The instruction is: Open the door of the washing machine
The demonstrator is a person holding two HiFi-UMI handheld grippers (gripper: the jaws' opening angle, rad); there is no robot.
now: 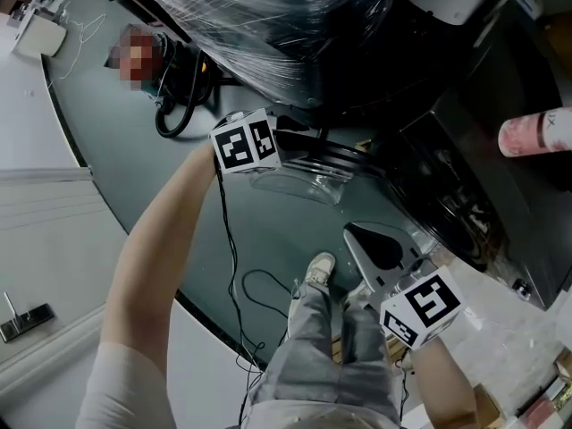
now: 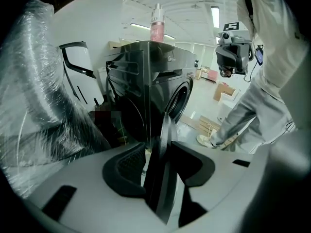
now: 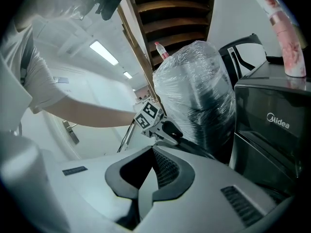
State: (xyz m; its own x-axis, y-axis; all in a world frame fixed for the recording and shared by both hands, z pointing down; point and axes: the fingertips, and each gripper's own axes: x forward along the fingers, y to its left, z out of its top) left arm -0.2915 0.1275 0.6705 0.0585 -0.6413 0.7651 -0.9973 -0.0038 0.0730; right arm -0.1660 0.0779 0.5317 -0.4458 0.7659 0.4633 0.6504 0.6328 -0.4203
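Observation:
The dark washing machine stands at the right of the head view. Its round door is swung out from the porthole, and the left gripper view shows it edge-on. My left gripper straddles that door edge. A pale gap shows beside the left pad, so the jaws are open around the edge. My right gripper hangs lower, in front of the machine. It is shut on nothing.
A pink bottle stands on the machine's top. A bulky plastic-wrapped load sits close behind the door. A black cable trails over the floor by my shoe. Cardboard boxes lie farther off.

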